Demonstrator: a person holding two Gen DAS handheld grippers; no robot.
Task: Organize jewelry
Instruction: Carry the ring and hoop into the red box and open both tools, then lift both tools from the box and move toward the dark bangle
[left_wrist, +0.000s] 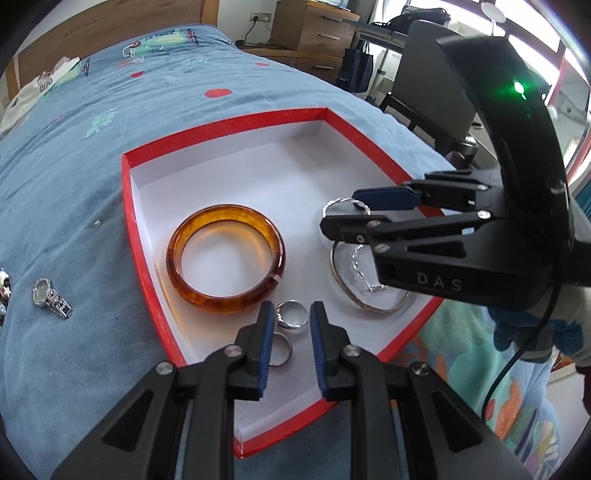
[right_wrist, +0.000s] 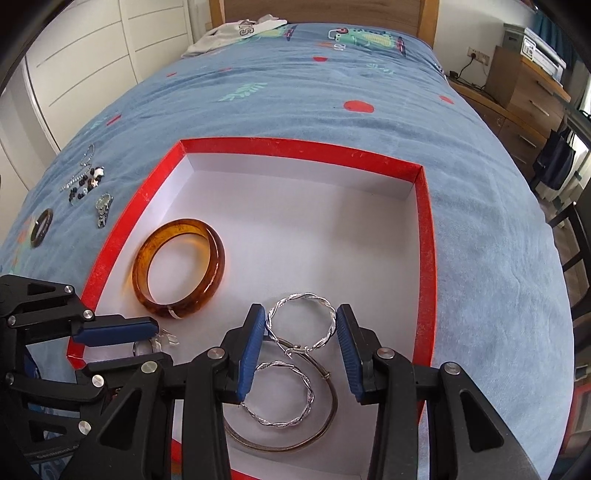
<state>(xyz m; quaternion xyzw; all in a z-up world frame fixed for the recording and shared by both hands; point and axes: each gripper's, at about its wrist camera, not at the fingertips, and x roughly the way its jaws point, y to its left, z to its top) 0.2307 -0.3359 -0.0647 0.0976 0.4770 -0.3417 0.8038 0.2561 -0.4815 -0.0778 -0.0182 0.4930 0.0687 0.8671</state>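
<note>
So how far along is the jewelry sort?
Done: amber bangle, thin bangle, two rings, one hoop in red box. In hand: right gripper jaws on second hoop. Left: watch, beads, chain, dark ring on bedspread.

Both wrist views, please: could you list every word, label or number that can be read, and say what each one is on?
"DAS": pale letters on the black body of the right gripper, left wrist view.
Letters on the white garment at the bed's head: cut off, unreadable.
Raised lettering on the left gripper body, right wrist view: too dark to read.
Nothing else.
</note>
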